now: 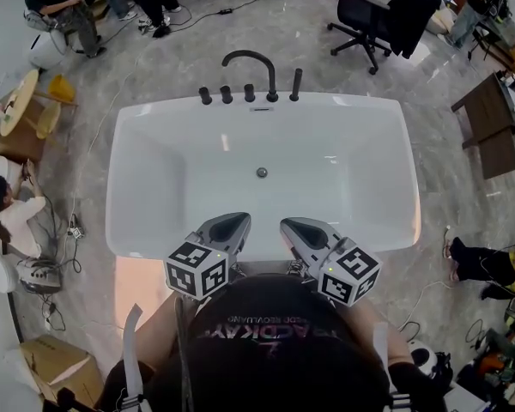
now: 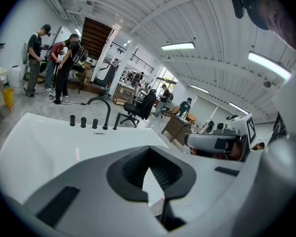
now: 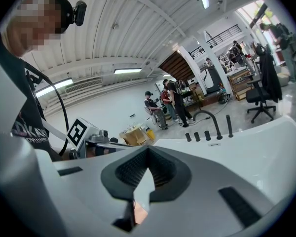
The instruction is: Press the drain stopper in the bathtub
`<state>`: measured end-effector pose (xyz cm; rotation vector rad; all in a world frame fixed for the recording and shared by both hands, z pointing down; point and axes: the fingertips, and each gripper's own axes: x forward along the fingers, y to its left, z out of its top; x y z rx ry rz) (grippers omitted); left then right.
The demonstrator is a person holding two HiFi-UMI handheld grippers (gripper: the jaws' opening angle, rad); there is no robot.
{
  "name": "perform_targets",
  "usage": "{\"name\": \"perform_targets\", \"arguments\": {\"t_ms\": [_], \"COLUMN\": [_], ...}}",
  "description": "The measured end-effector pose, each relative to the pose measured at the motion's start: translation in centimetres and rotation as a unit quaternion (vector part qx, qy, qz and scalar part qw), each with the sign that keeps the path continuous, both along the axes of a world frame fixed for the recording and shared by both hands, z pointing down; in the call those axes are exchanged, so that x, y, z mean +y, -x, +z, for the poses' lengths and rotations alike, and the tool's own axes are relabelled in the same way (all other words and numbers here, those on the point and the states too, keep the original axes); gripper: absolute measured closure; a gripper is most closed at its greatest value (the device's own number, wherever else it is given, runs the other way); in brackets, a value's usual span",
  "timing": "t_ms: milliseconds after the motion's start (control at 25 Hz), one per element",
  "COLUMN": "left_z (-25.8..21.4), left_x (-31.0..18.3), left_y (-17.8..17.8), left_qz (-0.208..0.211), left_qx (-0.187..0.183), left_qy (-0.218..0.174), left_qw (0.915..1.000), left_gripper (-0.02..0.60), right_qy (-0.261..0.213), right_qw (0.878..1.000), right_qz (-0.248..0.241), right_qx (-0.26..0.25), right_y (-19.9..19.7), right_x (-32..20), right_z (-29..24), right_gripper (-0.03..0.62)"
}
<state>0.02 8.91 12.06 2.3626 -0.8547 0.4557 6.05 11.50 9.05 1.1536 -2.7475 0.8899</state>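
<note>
Holding both out low in front of my chest, side by side and apart, tips angled in toward each other. My left hand-held gripper (image 1: 233, 223) has its jaws closed together with nothing between them, same deal with my right hand-held gripper (image 1: 295, 227).

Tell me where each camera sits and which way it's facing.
Head view: on the person's head, facing steeply down into the bathtub; left gripper, right gripper and a dark shirt show.
Left gripper view: along its shut jaws toward the faucet; right gripper at right.
Right gripper view: along its shut jaws; left gripper and dark shirt at left.
All share bathtub and faucet.
</note>
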Motion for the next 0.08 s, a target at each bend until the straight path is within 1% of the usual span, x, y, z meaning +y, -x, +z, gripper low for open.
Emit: {"name": "perform_targets", "arguments": {"t_ms": [80], "left_z": [0.05], "left_x": [-0.22], "left_y": [-0.05], "left_qz": [0.001], "left_qx": [-0.001], "left_qy": [0.001], "left_qw": [1.0000], "left_gripper": [0.578], "right_qy": [0.000], "right_qw": [1.000], "right_qz": [-0.002], "right_qx": [0.001], "right_y": [0.09], "right_x": [-0.22], "right_z": [0.02], "right_gripper": [0.583]}}
